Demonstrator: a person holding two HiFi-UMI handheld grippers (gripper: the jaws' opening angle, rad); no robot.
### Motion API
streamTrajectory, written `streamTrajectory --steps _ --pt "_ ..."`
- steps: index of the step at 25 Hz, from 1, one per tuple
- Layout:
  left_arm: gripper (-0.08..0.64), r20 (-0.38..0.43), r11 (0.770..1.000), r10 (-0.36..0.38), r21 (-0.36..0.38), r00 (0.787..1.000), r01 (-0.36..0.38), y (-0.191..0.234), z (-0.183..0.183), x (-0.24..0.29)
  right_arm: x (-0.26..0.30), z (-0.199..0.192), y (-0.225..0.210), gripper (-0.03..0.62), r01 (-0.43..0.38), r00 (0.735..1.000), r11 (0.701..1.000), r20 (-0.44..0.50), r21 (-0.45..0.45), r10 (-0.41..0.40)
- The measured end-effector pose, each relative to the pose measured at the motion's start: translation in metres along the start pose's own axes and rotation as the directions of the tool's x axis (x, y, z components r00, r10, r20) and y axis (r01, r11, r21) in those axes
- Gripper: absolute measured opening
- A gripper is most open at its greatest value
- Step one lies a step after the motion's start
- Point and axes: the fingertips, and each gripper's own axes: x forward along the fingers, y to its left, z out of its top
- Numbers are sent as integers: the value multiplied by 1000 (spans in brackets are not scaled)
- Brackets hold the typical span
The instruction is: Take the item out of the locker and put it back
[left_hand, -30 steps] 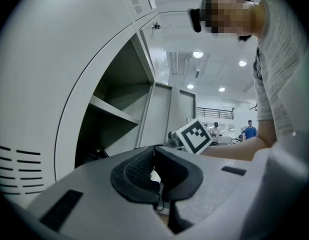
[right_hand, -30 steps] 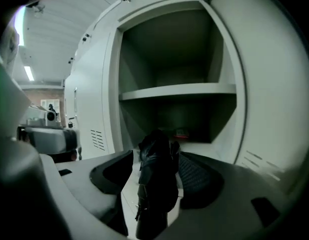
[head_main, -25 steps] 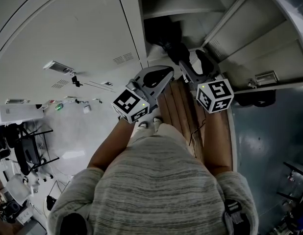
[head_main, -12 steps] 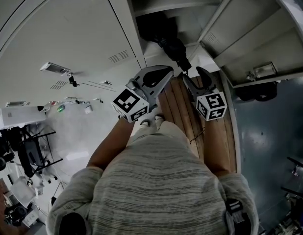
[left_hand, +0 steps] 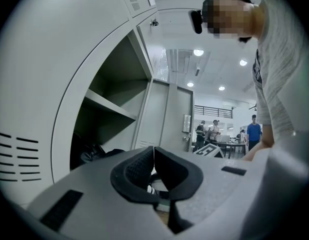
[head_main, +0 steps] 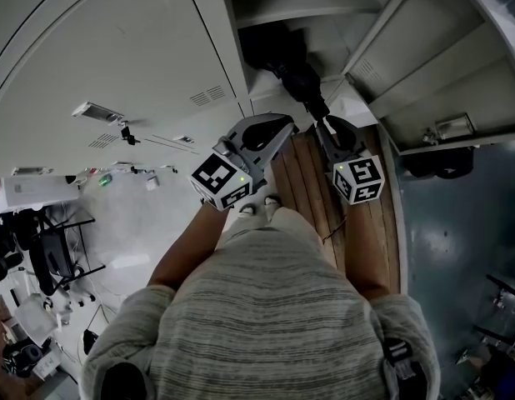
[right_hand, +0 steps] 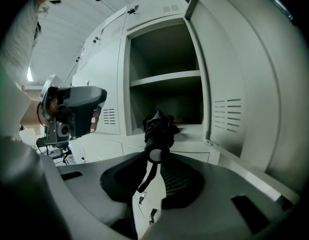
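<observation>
A black folded umbrella [right_hand: 158,128] lies on the floor of the open locker compartment [right_hand: 192,129], its handle end pointing out toward me and its wrist strap [right_hand: 146,176] hanging down. My right gripper [right_hand: 154,159] has its jaws closing on that handle, and the pads touch it on both sides. In the head view the umbrella [head_main: 292,75] reaches from the dark compartment down to the right gripper [head_main: 324,125]. My left gripper [head_main: 280,127] hovers beside it, left of the opening, shut with nothing between its pads [left_hand: 142,163].
The locker door [right_hand: 239,89] stands swung open on the right. A shelf [right_hand: 164,79] divides the compartment above the umbrella. Closed locker doors [head_main: 116,48] fill the left. Wooden boards [head_main: 370,232] lie under my feet. Chairs and clutter [head_main: 49,257] stand far left.
The right gripper's jaws, wide open around the umbrella's end a second ago, have closed onto its handle, and the gripper has drawn back slightly. The left gripper has stayed put.
</observation>
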Motion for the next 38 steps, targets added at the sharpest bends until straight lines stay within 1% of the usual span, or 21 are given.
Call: streamTrajectory --steps 5,11,16,21,25,28,31,38 --pt "9 7 1000 22 4 1000 -22 5 2 -4 31 14 2 95 -15 1000 1000 2 -12 15" --pt "9 14 999 47 7 999 -47 10 6 -10 68 24 -3 94 -12 1000 999 17 32 11" --pt "9 20 998 62 7 998 -62 12 6 -16 73 27 -5 95 -1 1000 999 30 54 -1" --pt "9 28 998 64 9 998 -64 12 9 -17 57 31 -1 95 7 999 998 31 56 -9" --pt "9 43 998 60 13 997 -60 10 14 -18 32 58 14 95 -18 995 999 101 35 15" --pt "9 56 998 55 15 997 -56 7 20 -19 12 85 28 95 -47 984 999 172 10 44" --pt "9 64 998 51 22 997 -53 5 25 -21 -5 106 41 95 -69 972 997 222 -22 72" --pt "9 67 998 42 43 997 -45 -6 31 -33 -39 147 81 95 -130 931 990 337 -55 141"
